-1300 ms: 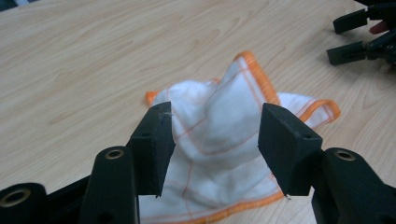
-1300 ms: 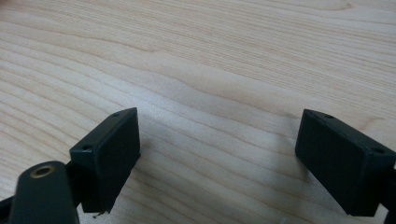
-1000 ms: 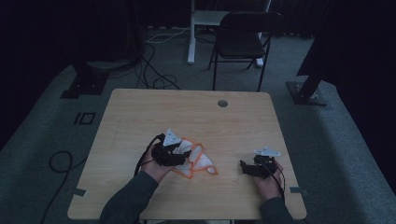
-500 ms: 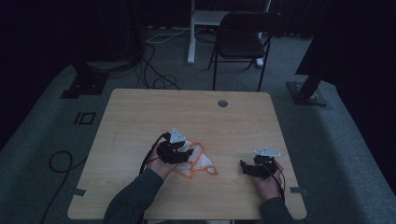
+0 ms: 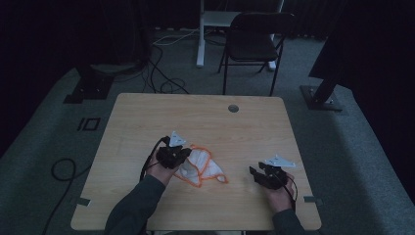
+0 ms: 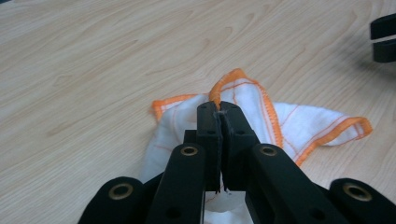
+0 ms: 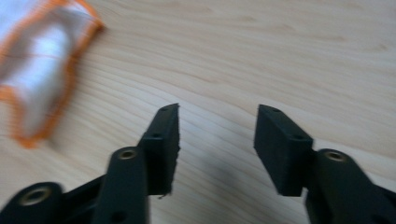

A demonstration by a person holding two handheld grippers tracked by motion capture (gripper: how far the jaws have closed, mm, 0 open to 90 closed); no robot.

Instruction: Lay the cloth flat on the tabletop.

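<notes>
Left gripper just clamped on cloth hem, ready to lift; right gripper half closed, empty, well apart.

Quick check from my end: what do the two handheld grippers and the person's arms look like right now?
Both the left gripper and right gripper are black, each topped by a grey three-cornered plate and trailing a black cable. Their jaws are flat black blocks on arms with brass-coloured rivets. The person wears dark grey long sleeves.

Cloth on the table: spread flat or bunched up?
Bunched: the cloth lies rumpled, its orange hem humped up where the left gripper pinches it shut.
</notes>
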